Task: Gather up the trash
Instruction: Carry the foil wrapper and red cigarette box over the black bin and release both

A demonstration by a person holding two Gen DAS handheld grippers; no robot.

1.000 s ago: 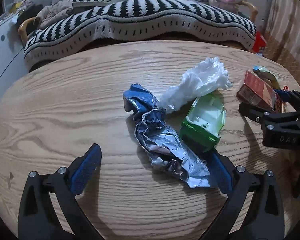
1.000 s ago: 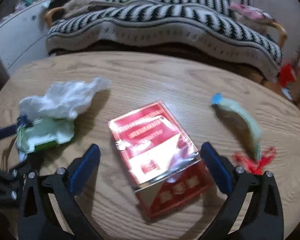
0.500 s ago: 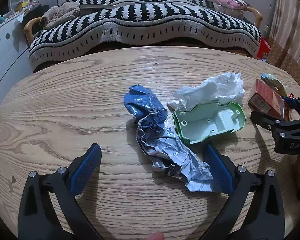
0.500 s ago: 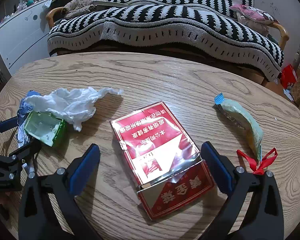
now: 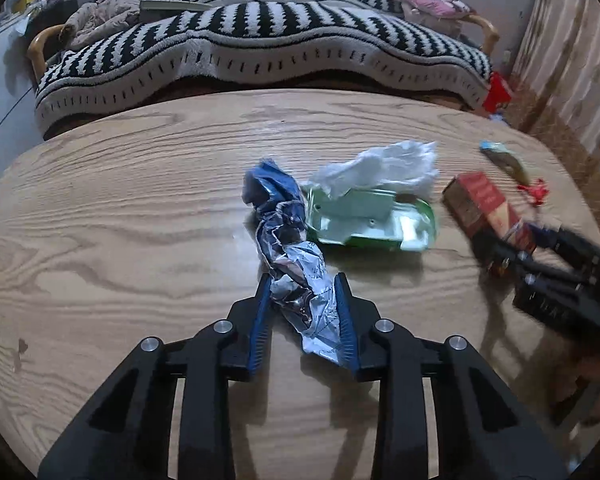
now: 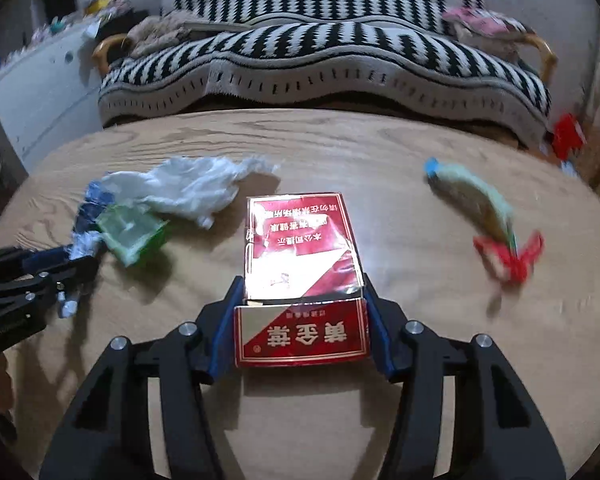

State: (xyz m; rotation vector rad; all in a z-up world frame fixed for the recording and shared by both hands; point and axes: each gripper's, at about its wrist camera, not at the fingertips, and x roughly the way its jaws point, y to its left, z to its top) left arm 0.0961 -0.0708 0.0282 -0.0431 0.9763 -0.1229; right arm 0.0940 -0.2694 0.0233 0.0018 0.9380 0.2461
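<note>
A wooden table [image 5: 120, 208] carries a crumpled foil wrapper [image 5: 288, 248], tissue [image 5: 384, 168], green tray [image 5: 376, 224] and red box [image 6: 300, 256].

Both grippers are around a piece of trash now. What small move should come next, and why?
Probably lift both straight up. The left gripper has just closed on the crumpled foil wrapper, the right gripper on the red box, and both pieces look pinched.

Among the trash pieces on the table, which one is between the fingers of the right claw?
The red box, the only rigid, printed carton. The right claw has just been closing on its sides. The crumpled foil wrapper sits in the left claw.
</note>
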